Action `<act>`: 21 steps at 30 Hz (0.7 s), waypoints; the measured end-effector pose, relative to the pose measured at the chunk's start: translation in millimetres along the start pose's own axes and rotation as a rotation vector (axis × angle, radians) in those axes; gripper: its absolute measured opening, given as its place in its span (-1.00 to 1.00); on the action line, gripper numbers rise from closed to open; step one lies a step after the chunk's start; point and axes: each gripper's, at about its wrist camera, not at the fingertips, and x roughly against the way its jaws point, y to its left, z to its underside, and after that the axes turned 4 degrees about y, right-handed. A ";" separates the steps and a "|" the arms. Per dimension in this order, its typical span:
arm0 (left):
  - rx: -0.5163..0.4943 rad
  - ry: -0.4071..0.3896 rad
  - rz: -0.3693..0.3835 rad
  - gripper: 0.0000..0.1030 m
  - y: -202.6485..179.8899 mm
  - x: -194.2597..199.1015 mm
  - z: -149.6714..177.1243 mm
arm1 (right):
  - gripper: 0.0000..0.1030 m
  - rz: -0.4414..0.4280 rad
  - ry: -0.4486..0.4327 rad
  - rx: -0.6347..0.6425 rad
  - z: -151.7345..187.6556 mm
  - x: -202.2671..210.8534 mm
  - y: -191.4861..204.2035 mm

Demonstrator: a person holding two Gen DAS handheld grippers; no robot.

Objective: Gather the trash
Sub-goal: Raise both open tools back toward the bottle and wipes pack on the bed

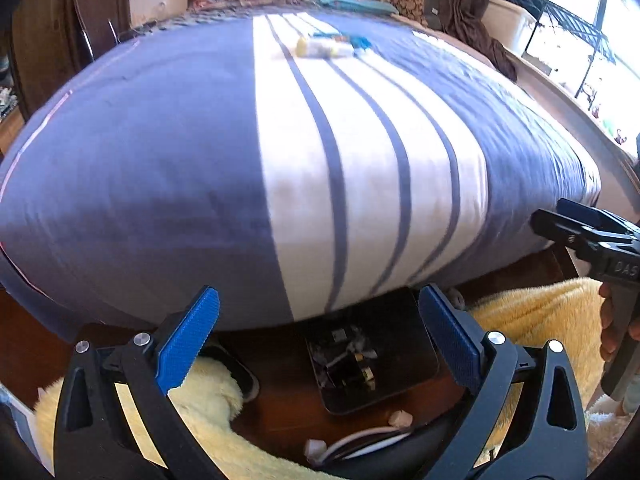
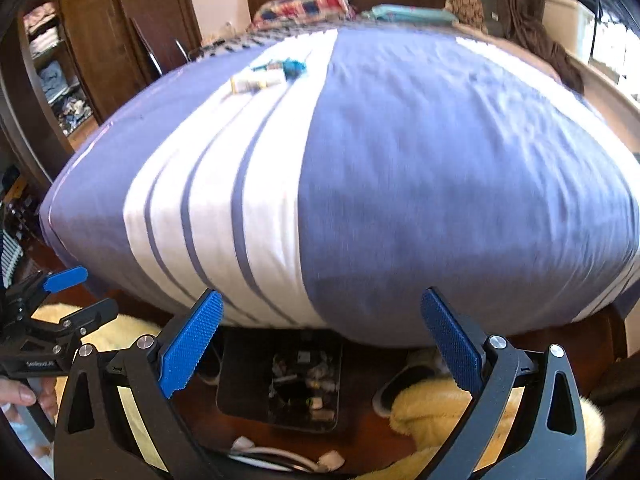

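Note:
A small pile of trash [image 1: 328, 45] lies far up the bed on the white stripe: a yellowish-white bottle or wrapper and blue-teal packets. It also shows in the right wrist view [image 2: 270, 74]. A black bin [image 1: 370, 364] holding scraps stands on the floor at the foot of the bed; it shows in the right wrist view too [image 2: 296, 384]. My left gripper [image 1: 320, 344] is open and empty above the bin. My right gripper [image 2: 322, 344] is open and empty, also over the bin.
A bed with a blue and white striped cover [image 1: 160, 152] fills the view. A yellow fluffy rug [image 1: 532, 320] and white cable plugs [image 1: 400, 420] lie on the wooden floor. Slippers [image 2: 404, 388] sit by the rug. A wardrobe [image 2: 52, 60] stands at the left.

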 end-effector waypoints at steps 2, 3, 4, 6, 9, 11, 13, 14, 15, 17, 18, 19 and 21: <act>0.008 -0.018 -0.011 0.84 5.4 4.5 -7.5 | 0.93 0.004 -0.021 0.012 -8.9 4.8 1.6; 0.012 -0.025 -0.016 0.84 7.9 5.6 -10.8 | 0.93 0.007 -0.028 0.016 -12.3 5.8 1.3; 0.016 -0.033 -0.021 0.84 9.9 8.1 -16.6 | 0.93 0.010 -0.037 0.023 -17.6 7.7 1.3; 0.020 -0.052 -0.031 0.84 15.1 13.7 -28.3 | 0.93 0.012 -0.046 0.032 -28.4 9.0 1.9; 0.021 -0.073 -0.044 0.84 20.9 18.5 -43.2 | 0.93 0.024 -0.056 0.051 -46.0 7.8 4.5; 0.023 -0.086 -0.053 0.84 24.7 20.0 -56.1 | 0.93 0.035 -0.060 0.065 -60.3 4.6 6.9; 0.021 -0.095 -0.060 0.84 26.2 18.6 -68.7 | 0.93 0.031 -0.065 0.073 -71.2 -0.6 10.9; 0.021 -0.097 -0.065 0.84 27.5 17.2 -76.0 | 0.93 0.030 -0.066 0.074 -79.2 -3.6 11.1; 0.022 -0.098 -0.068 0.84 28.5 15.9 -80.7 | 0.93 0.032 -0.066 0.074 -85.3 -6.4 11.6; 0.020 -0.097 -0.070 0.84 31.3 10.5 -93.6 | 0.93 0.027 -0.067 0.078 -95.4 -11.4 13.6; 0.019 -0.094 -0.070 0.84 32.4 7.7 -98.1 | 0.93 0.024 -0.067 0.079 -98.4 -13.6 13.9; 0.018 -0.087 -0.069 0.84 33.6 2.9 -104.2 | 0.93 0.020 -0.065 0.079 -105.2 -18.3 14.9; 0.021 -0.068 -0.062 0.84 37.2 -9.3 -116.8 | 0.93 0.017 -0.060 0.076 -115.9 -28.0 15.7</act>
